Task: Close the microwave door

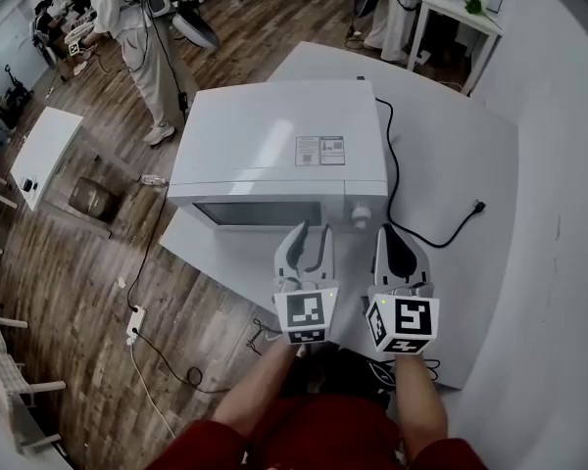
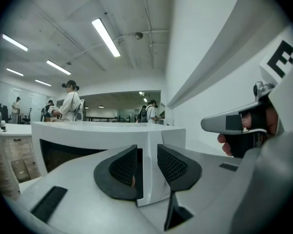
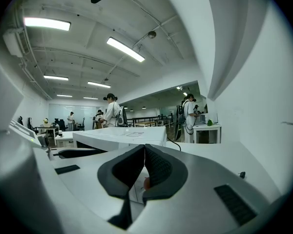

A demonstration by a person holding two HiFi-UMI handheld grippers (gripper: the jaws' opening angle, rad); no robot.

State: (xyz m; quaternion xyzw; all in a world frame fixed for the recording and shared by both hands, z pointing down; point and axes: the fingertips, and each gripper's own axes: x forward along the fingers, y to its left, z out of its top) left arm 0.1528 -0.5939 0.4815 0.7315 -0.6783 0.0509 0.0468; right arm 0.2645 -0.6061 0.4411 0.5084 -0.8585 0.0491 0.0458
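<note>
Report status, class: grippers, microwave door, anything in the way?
Left gripper open, empty. Right gripper shut, empty. Microwave door looks closed. Nothing between grippers and door.

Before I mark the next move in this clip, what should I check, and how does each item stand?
1. Microwave door flush with the front: ok, it looks shut in the head view.
2. Left gripper jaws apart, nothing between them: ok.
3. Right gripper jaws together, empty: ok.
4. Left gripper clear of the door: cannot tell; its tips overlap the front edge in the head view.
5. Cord clear of the right gripper: cannot tell; it passes close beside the tips.
</note>
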